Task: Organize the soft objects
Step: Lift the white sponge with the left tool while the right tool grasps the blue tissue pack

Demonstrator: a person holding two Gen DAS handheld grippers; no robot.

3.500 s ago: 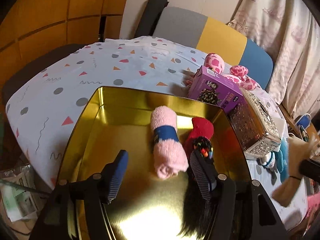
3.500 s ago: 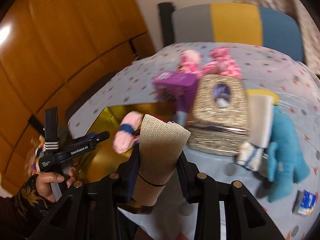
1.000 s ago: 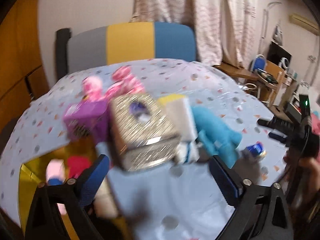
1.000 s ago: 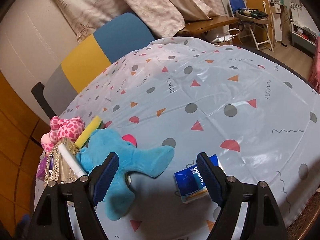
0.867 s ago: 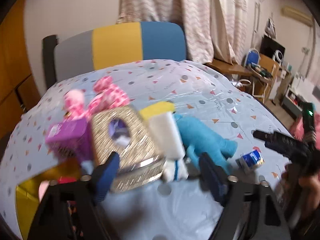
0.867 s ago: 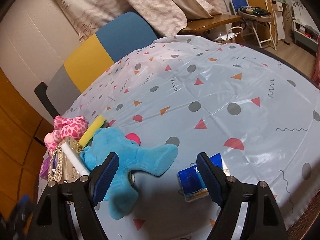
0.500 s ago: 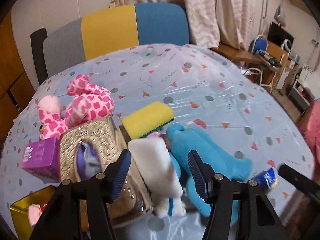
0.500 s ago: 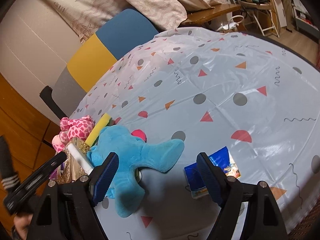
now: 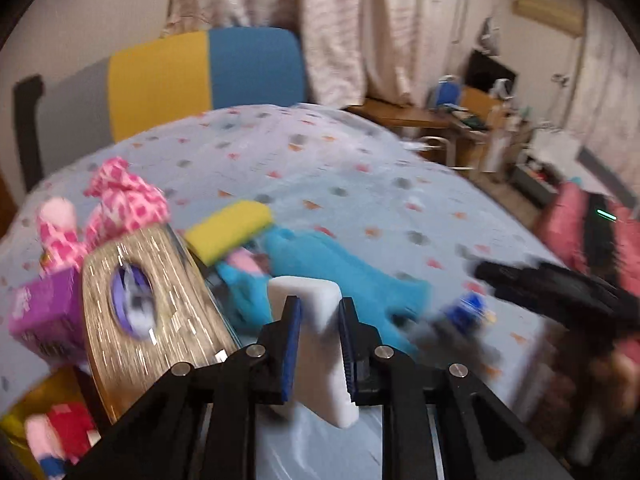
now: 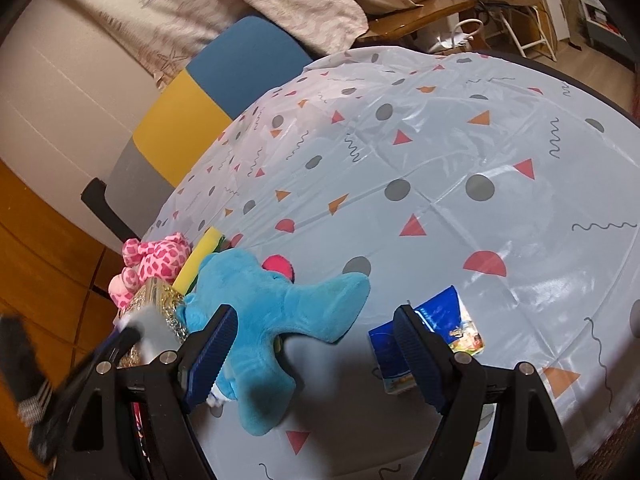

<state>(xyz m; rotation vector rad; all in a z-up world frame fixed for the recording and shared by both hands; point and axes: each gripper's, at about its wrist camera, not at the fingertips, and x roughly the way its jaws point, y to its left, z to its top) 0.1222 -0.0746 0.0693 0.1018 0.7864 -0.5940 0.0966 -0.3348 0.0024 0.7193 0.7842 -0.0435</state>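
Left wrist view is all motion smear, so the little blue packet is unreadable. The white sponge block has its sides covered by the pads. The gold tin and its pink roll get chopped by the bottom-left edge.

A bench is wearing a pale cloth printed with dots, triangles and squiggles. A glittery gold tissue box is sitting near the bench's edge, with a purple carton lying just beside it. A small blue packet is lying on the cloth, well apart from the tissue box. Behind the bench's far edge a chair with a grey, yellow and blue back is standing, and patterned curtains are hanging beyond it.
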